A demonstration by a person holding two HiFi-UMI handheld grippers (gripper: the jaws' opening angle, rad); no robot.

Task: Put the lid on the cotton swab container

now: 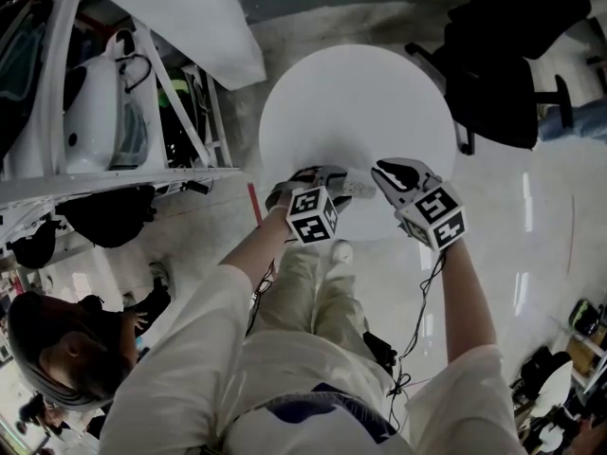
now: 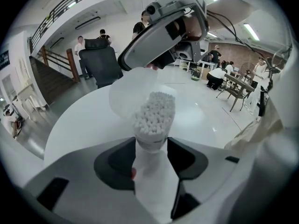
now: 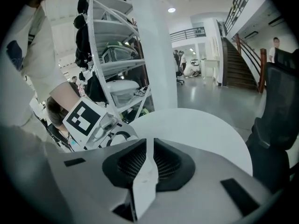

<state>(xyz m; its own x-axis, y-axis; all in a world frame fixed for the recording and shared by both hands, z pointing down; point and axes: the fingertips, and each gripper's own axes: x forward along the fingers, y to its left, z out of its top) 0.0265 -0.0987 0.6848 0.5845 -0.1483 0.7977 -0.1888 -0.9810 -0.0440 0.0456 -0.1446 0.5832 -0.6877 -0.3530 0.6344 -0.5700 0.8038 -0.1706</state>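
sleeves: cream | left claw, right claw: grey-white, checkered cubes | cable: probably black

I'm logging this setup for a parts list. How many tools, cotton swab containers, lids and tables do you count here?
tools: 2, the left tool and the right tool
cotton swab container: 1
lid: 1
table: 1
Total: 5

no text, label, brand, number or sign is legible in any of the three views.
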